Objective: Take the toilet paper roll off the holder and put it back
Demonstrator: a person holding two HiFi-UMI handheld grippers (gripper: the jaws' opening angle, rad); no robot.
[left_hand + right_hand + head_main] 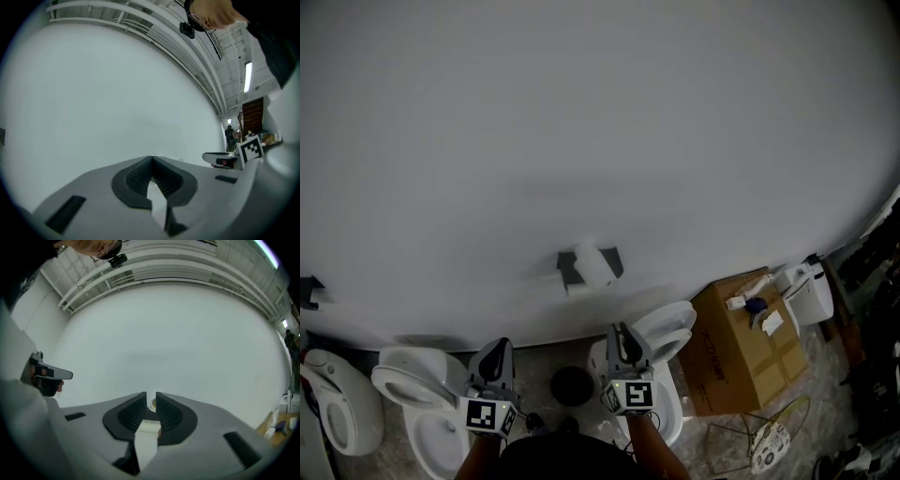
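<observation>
White paper roll (pixel 595 265) sits on its wall holder (pixel 566 268), well apart from my left tongs (pixel 498 345), pressed together, and my right tongs (pixel 622 330), a slit apart and empty, so I judge removal pending: widen, reach, clamp the roll.

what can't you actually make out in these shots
- toilet paper roll: tiny in the head view; in the right gripper view the right tongs hide all but a pale sliver.
- holder: its attachment too small, head view.
- cardboard box: print too small, head view.
- left gripper view: roll out of frame.
</observation>
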